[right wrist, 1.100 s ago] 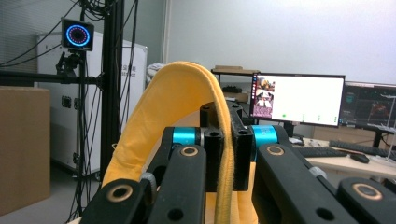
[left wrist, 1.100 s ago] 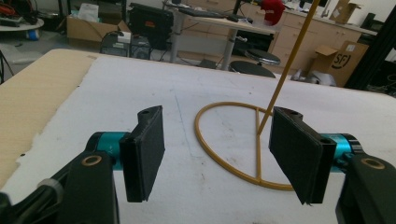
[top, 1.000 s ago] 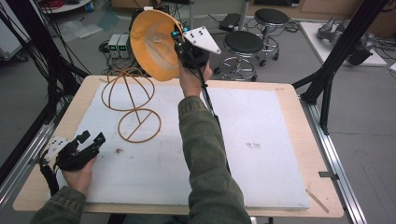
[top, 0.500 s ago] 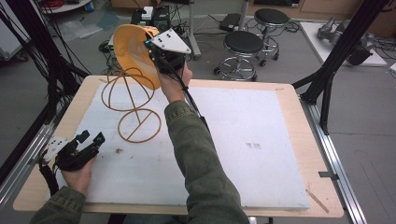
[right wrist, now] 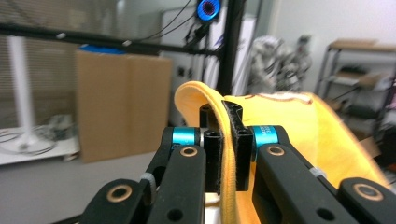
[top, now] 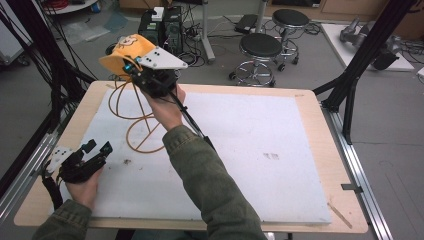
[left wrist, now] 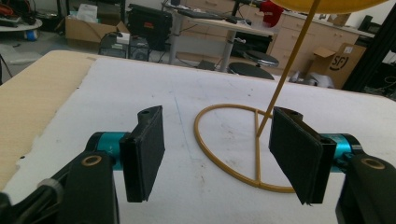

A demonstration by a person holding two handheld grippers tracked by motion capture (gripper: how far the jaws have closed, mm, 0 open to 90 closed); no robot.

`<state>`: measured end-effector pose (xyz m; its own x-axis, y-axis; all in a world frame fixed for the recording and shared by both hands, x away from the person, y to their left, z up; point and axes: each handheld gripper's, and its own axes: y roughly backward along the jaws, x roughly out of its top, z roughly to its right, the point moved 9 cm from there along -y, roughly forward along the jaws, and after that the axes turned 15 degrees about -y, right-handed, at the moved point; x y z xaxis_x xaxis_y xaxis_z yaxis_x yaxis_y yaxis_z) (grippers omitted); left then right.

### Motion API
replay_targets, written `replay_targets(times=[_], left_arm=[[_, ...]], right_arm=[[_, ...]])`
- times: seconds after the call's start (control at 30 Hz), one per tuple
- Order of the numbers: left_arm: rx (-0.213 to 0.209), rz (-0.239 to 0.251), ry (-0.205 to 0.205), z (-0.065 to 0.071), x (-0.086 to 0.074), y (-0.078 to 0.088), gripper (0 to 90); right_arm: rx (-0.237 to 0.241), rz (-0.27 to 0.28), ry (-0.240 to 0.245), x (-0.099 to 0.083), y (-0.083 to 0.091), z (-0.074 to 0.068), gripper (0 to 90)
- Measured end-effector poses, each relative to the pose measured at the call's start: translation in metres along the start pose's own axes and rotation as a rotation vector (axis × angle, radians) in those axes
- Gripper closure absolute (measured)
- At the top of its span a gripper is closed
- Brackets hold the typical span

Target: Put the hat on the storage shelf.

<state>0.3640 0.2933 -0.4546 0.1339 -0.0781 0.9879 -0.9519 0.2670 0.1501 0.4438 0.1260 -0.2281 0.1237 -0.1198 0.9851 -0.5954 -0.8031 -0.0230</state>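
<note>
right claw (top: 131,67): clenched on the edge of a yellow hat (top: 122,52); in the right gripper view the hat fabric (right wrist: 280,135) is seen pinched between the two black jaws.
yellow hat: held up in the air above the far left corner of the surface (top: 300,150), directly over the top of the wire stand (top: 142,125); a drawn pattern is seen on its upper side.
wire stand: made of thin yellow-orange wire; a round base ring is laid flat on the white mat, and a stem rises from it to loops that are partly hidden behind the right hand (top: 165,107).
left claw (top: 97,149): released, nothing between the jaws; it is rested low at the near left of the surface, well apart from the hat.
left gripper view: the base ring (left wrist: 229,149) is seen between and beyond the open jaws, and the stem (left wrist: 287,74) runs up to the hat's underside (left wrist: 327,4) at the top edge.
surface: a wooden board covered by a white mat.
</note>
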Motion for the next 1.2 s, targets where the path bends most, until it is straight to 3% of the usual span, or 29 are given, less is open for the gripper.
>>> replay_targets(times=[0.13, 0.23, 0.53, 0.73, 1.2], left_arm=[[0.002, 0.0, -0.001, -0.001, 0.0, 0.0, 35.8], [0.001, 0.001, 0.002, -0.001, 0.0, 0.0, 35.8], [0.004, 0.004, 0.009, -0.002, 0.0, 0.0, 35.8], [0.001, 0.001, 0.011, -0.002, 0.0, -0.001, 35.8], [-0.001, -0.003, 0.017, -0.002, -0.001, -0.001, 35.8]], right_arm=[[0.059, -0.025, -0.028, -0.012, 0.001, -0.016, 86.8], [0.101, -0.067, -0.091, -0.027, 0.003, -0.024, 86.5], [0.159, -0.157, -0.214, -0.067, 0.005, -0.031, 86.4], [0.173, -0.2, -0.234, -0.088, 0.006, -0.033, 86.1], [0.185, -0.25, -0.253, -0.116, 0.002, -0.037, 84.9]])
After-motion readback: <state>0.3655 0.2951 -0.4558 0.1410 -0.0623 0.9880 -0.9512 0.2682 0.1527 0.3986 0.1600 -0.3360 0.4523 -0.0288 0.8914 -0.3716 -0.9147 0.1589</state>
